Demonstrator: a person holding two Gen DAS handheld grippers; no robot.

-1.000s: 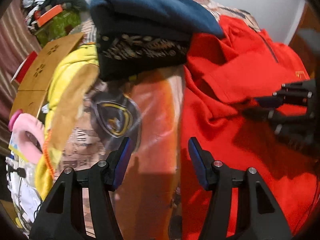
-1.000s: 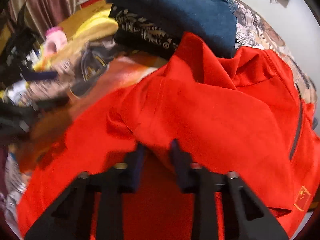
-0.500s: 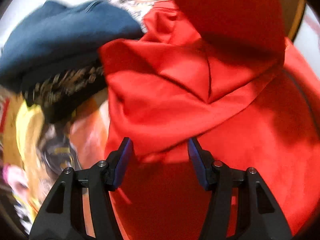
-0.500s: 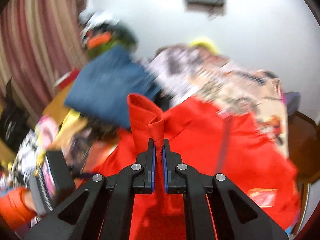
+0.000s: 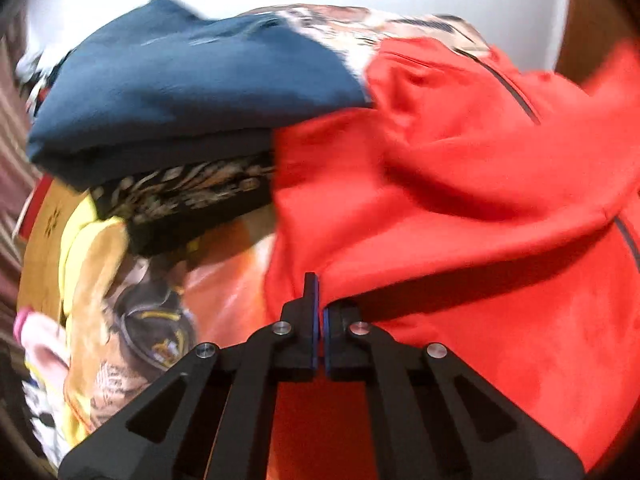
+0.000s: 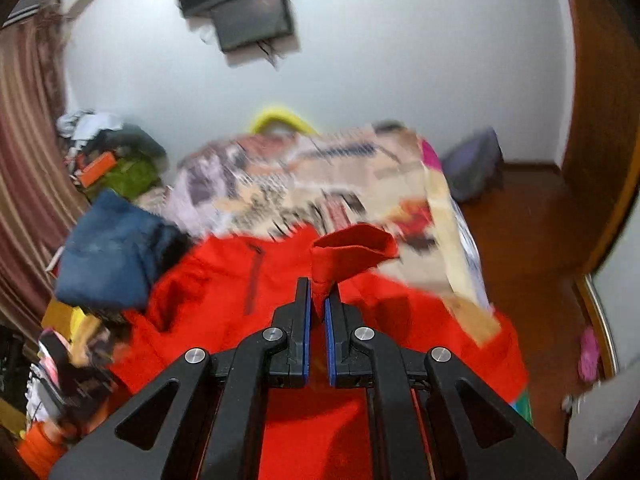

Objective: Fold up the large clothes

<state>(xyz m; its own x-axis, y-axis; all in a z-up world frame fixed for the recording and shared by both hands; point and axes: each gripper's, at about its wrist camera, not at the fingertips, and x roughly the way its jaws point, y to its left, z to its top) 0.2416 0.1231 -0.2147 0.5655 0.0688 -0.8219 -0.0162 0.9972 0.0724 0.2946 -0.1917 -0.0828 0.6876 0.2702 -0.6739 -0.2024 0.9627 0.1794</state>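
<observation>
A large red jacket (image 5: 460, 200) with dark zips lies spread over a bed with a printed cover (image 5: 132, 312). My left gripper (image 5: 321, 300) is shut on a fold at the jacket's left edge, low near the bed. My right gripper (image 6: 317, 300) is shut on another bunch of the red jacket (image 6: 352, 246) and holds it lifted above the rest of the jacket (image 6: 224, 292), the cloth sticking up past the fingertips.
A stack of folded clothes, a dark blue garment (image 5: 192, 92) on a black patterned one (image 5: 192, 200), sits at the jacket's left. Clutter (image 6: 108, 152) lies at the bed's far left by a striped curtain. A wooden floor (image 6: 532, 232) and door are to the right.
My left gripper has closed on the jacket's left edge; it was open before. My right gripper stays shut on the cloth and has carried it further across, to the right.
</observation>
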